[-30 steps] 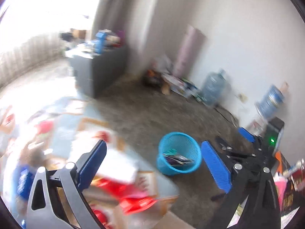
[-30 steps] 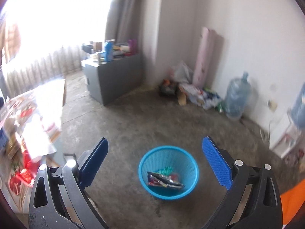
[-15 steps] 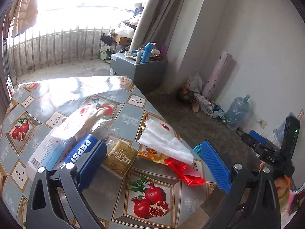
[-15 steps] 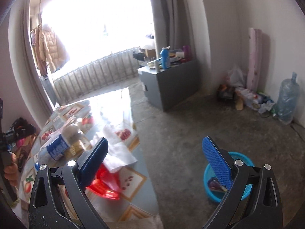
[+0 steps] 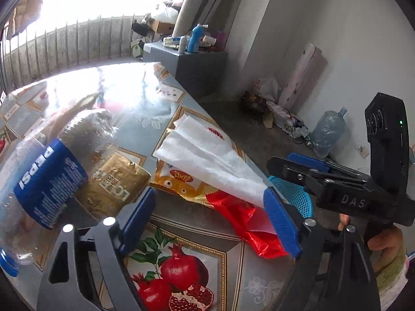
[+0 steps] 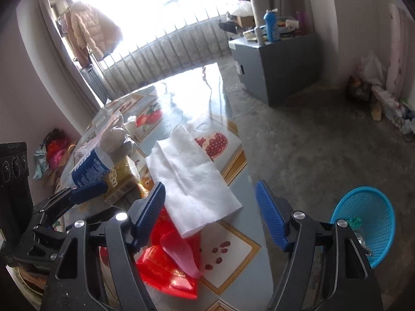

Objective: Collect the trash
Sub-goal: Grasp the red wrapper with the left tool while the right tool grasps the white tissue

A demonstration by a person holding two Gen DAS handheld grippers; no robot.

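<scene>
Trash lies on the table: a white paper napkin (image 5: 207, 155) (image 6: 192, 178) over a yellow wrapper (image 5: 181, 184), a red wrapper (image 5: 249, 220) (image 6: 168, 264), a gold packet (image 5: 114, 184) and a clear Pepsi bottle (image 5: 44, 178) (image 6: 90, 165). My left gripper (image 5: 210, 223) is open and empty, low over the table, straddling the red and yellow wrappers. My right gripper (image 6: 210, 215) is open and empty above the napkin and red wrapper. The blue mesh trash basket (image 6: 368, 223) (image 5: 293, 194) stands on the floor to the right, with some trash inside.
The table (image 6: 233, 246) has a glossy pomegranate-print cloth; its right edge drops to the concrete floor. A grey cabinet (image 6: 280, 77) with bottles stands further back. A water jug (image 5: 326, 132) and clutter line the far wall.
Both grippers have swung from the basket on the floor back to the table and come down close over the pile of trash. Both stayed open and empty.
</scene>
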